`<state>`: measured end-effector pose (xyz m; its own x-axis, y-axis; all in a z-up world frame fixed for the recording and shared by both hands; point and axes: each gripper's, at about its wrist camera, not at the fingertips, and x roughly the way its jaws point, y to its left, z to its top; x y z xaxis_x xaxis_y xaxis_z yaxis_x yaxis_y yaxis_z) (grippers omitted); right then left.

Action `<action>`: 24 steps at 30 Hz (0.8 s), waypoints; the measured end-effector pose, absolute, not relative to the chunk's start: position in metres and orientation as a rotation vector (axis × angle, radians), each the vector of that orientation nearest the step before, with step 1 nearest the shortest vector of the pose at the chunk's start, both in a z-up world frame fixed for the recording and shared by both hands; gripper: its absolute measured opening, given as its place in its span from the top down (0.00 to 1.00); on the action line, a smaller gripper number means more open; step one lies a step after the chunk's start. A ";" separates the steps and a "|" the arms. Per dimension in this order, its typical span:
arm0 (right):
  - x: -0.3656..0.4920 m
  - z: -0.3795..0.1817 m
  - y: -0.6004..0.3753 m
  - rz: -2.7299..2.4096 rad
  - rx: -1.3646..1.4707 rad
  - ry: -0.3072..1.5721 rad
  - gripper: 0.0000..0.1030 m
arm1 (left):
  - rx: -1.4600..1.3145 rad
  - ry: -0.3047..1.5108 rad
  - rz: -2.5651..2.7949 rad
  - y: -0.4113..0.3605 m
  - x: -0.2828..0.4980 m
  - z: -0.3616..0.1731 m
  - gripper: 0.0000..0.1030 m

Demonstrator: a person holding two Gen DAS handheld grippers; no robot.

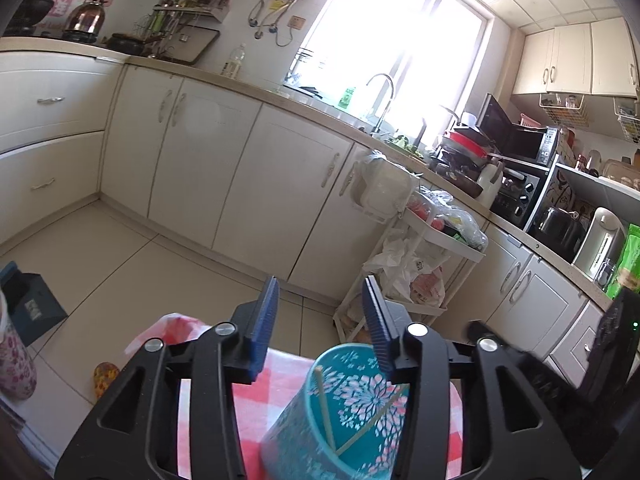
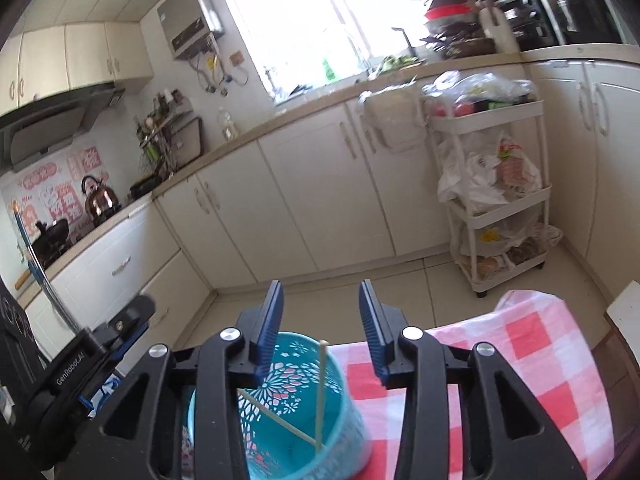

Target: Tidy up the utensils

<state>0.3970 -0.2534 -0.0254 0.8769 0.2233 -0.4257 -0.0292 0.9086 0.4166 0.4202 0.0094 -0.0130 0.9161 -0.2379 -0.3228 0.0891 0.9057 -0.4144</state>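
Observation:
A teal cut-out utensil holder [image 1: 340, 412] stands on the red-and-white checked tablecloth [image 1: 256, 404] and holds two pale chopsticks [image 1: 325, 408]. My left gripper [image 1: 320, 320] is open and empty above the holder, which sits below and to the right of its gap. In the right wrist view the same holder [image 2: 296, 408] with its chopsticks [image 2: 321, 388] sits low, under the left finger. My right gripper [image 2: 320, 320] is open and empty above it. The right gripper's body shows at the left view's right edge [image 1: 612, 360].
White kitchen cabinets [image 1: 224, 168] and a counter with sink run behind. A white trolley [image 2: 496, 184] full of bags stands on the tiled floor. A dark box [image 1: 28, 304] and a flowered container [image 1: 14, 360] sit at the left. The cloth-covered table [image 2: 532, 360] extends right.

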 end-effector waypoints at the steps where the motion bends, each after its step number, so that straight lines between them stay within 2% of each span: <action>1: 0.383 -0.024 -0.260 0.123 0.427 0.473 0.62 | -0.406 0.378 -0.165 0.015 0.409 -0.013 0.56; 5: 0.329 -0.042 -0.268 0.126 0.396 0.526 0.62 | -0.345 0.446 -0.143 0.024 0.361 -0.027 0.49; 10: 0.283 -0.112 -0.244 0.202 0.286 0.788 0.83 | -0.226 0.677 -0.177 0.006 0.321 -0.091 0.48; 11: 0.279 -0.128 -0.239 0.211 0.277 0.842 0.84 | -0.223 0.729 -0.180 0.003 0.316 -0.106 0.48; 15: 0.274 -0.166 -0.227 0.225 0.288 0.967 0.85 | -0.218 0.819 -0.183 -0.007 0.297 -0.139 0.48; 24: 0.277 -0.182 -0.220 0.247 0.305 1.024 0.85 | -0.184 0.877 -0.204 -0.021 0.285 -0.157 0.46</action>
